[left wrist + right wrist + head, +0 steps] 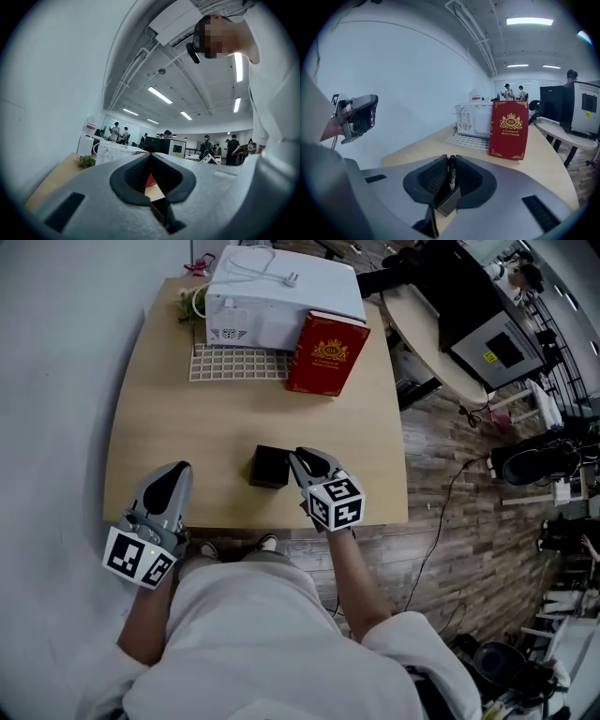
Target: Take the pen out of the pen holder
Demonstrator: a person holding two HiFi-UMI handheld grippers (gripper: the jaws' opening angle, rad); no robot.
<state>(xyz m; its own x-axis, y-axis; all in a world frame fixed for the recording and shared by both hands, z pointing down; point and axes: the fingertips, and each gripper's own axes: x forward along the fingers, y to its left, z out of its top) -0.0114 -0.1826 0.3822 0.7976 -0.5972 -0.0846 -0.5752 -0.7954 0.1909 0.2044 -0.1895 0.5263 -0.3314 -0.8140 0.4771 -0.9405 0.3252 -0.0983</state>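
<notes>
A small black pen holder (270,466) stands on the wooden desk (187,418) near its front edge. My right gripper (296,458) sits just right of the holder and leans over it. In the right gripper view, a black pen (451,172) stands upright between the right gripper's (451,158) pads, which are shut on it. The pen's lower end reaches down to the mouth of the pen holder (449,202). My left gripper (178,470) hovers at the desk's front left corner, apart from the holder. In the left gripper view the left gripper's (150,155) tips meet with nothing between them.
At the back of the desk stand a red book (326,352), a white microwave-like appliance (277,296), a white grid mat (239,364) and a small plant (192,304). A wall runs along the left. A round table (431,343) and cables lie to the right.
</notes>
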